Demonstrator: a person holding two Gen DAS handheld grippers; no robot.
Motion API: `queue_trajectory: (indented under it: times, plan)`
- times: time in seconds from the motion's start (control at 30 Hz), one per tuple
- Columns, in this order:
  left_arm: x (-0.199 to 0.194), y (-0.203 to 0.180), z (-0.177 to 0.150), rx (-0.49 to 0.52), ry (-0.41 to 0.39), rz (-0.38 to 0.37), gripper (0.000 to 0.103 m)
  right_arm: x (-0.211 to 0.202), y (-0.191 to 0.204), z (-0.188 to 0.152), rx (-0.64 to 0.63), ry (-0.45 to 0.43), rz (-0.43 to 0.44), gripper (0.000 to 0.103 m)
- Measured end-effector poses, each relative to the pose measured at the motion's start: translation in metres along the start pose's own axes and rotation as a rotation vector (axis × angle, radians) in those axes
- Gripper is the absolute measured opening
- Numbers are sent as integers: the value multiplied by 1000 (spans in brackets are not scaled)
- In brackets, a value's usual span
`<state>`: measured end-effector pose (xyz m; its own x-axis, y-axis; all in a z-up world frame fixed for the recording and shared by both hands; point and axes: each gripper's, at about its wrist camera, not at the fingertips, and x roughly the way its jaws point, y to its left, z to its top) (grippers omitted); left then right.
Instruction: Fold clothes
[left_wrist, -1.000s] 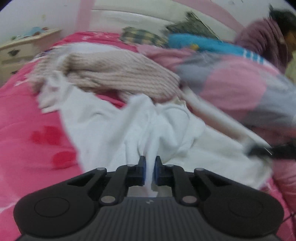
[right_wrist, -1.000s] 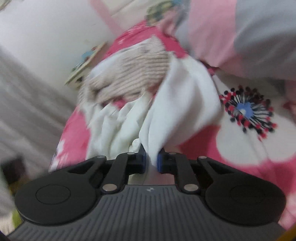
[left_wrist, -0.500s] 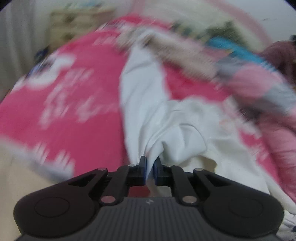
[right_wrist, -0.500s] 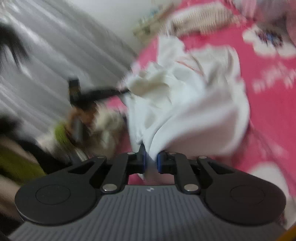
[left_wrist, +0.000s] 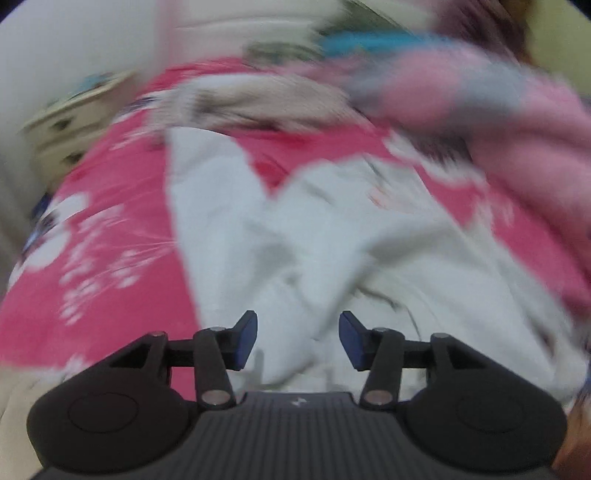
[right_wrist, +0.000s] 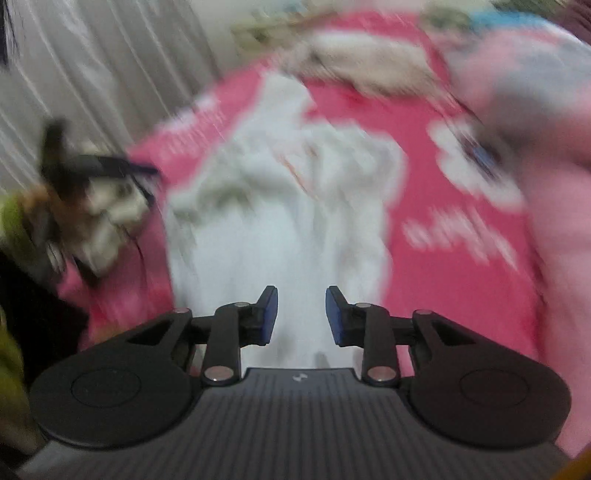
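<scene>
Two grippers were in view: the left gripper (left_wrist: 297, 338) and the right gripper (right_wrist: 301, 314), each with two blue pads. One white garment (left_wrist: 295, 229) lay near on one pink bed (left_wrist: 110, 229). One beige knit (left_wrist: 258, 99) lay far. One pink-and-grey quilt (left_wrist: 480, 107) sat far right, one blue cloth (left_wrist: 369, 38) beyond it. One cream dresser (left_wrist: 70, 114) stood far left. Blur hid anything smaller.
</scene>
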<state>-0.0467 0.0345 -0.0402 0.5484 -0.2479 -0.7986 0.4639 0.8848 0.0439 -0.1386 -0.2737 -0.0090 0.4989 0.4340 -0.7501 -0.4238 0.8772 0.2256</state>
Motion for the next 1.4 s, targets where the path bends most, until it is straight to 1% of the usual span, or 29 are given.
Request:
queue_trajectory:
  times: [0.07,0.13,0.17,0.2,0.27,0.3,0.33,0.4,0.43,0.47,0.5,0.53,0.63,0.67,0.7,0.77,0.83,0.87,0.93,1.03,1.1,1.17,1.2,1.23,1.27,1.3,1.33,1.37,1.4]
  plan:
    - [18,-15,-5,80,-1,38,50,38,19,16,-134,-11,24,29]
    - [36,-24,-8,147,29,119,50,73,38,27,-305,-19,30,30]
    - [43,-24,-10,158,45,154,50,88,45,32,-394,-22,27,30]
    - [44,-20,-13,136,57,160,50,98,53,37,-480,-32,28,30]
    - [38,-8,-18,57,77,122,50,113,66,47,-655,-81,33,34]
    - [34,-1,-21,12,89,90,51,122,70,56,-733,-110,36,42]
    - [29,4,-24,-31,100,64,55,130,72,65,-797,-134,42,52]
    - [20,10,-35,-110,124,19,57,146,76,86,-873,-154,66,56]
    - [15,13,-41,-151,138,-15,58,156,76,100,-873,-129,97,61]
    - [11,16,-47,-194,156,-54,58,166,77,116,-834,-84,131,64]
    - [6,19,-52,-236,174,-98,59,176,77,131,-775,-35,163,72]
    - [4,22,-57,-279,190,-149,62,188,78,146,-702,15,194,80]
    - [2,27,-72,-402,229,-313,71,232,79,185,-440,181,270,81]
    - [6,27,-75,-435,243,-349,71,245,80,192,-366,223,284,81]
    - [9,26,-78,-459,259,-372,71,257,79,197,-291,266,296,81]
    - [18,22,-83,-484,276,-390,72,288,80,204,-141,382,320,81]
    - [28,20,-87,-504,288,-404,72,313,85,201,-51,460,311,81]
    - [33,17,-89,-511,292,-418,72,323,89,199,-30,477,307,81]
    - [38,13,-90,-517,291,-437,73,339,103,196,-38,476,315,81]
    - [38,6,-91,-510,278,-458,84,356,120,191,-54,466,256,82]
    - [38,3,-91,-505,272,-459,84,360,125,191,-81,448,233,82]
    - [38,1,-91,-508,271,-446,84,360,129,189,-108,411,217,80]
    - [37,-1,-90,-512,265,-438,84,358,130,187,-130,388,194,72]
    - [36,-3,-90,-514,255,-430,83,356,130,185,-155,365,165,56]
    - [36,-6,-89,-512,246,-416,82,355,132,184,-184,343,138,46]
    - [35,-8,-89,-513,238,-401,82,355,133,183,-203,326,125,31]
    - [34,-11,-90,-519,227,-386,82,356,132,183,-211,312,123,23]
    - [33,-14,-91,-523,213,-373,81,355,130,184,-209,301,127,18]
    - [31,-17,-92,-516,199,-360,79,353,126,185,-189,284,144,8]
